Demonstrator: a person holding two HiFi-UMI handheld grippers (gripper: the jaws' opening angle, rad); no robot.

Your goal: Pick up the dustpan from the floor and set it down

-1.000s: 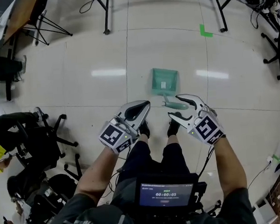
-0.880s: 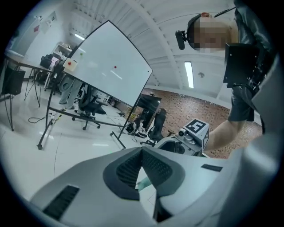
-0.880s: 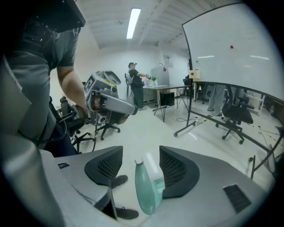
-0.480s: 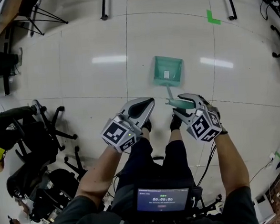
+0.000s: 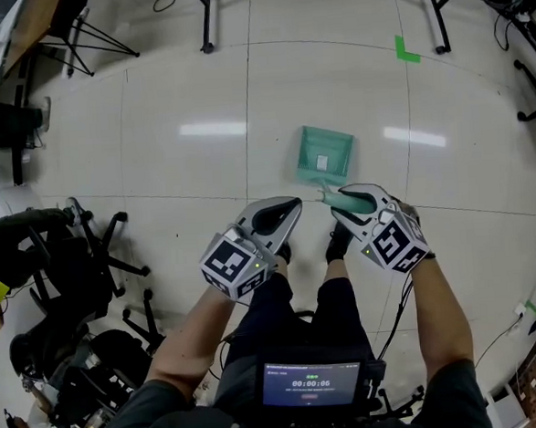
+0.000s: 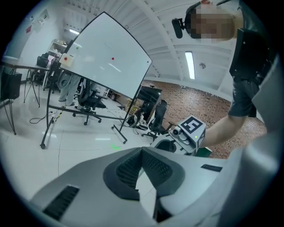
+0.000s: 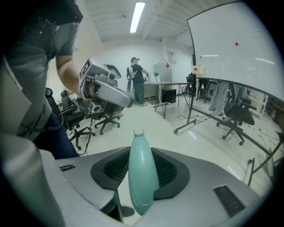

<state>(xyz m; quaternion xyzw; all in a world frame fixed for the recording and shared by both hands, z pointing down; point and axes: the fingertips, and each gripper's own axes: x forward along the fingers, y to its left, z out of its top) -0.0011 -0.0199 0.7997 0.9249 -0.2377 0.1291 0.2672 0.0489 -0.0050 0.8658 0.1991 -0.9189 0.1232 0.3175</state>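
Since a second ago the right jaws have been closing: the left tool [image 6: 142, 153] has smooth grey jaws shut tip to tip on nothing, and the right tool [image 7: 141, 150] clamps ribbed black pads [image 7: 169, 170] on the rounded teal plastic handle [image 7: 142, 190] of the dustpan [image 5: 323, 154], whose flat scoop rests on the glossy tiled floor [image 5: 153, 143].

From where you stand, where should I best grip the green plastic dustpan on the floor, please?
By its slim handle, from the near side: it points toward the feet, while the pan is broad. The right gripper, jaws just closing, pinches it.
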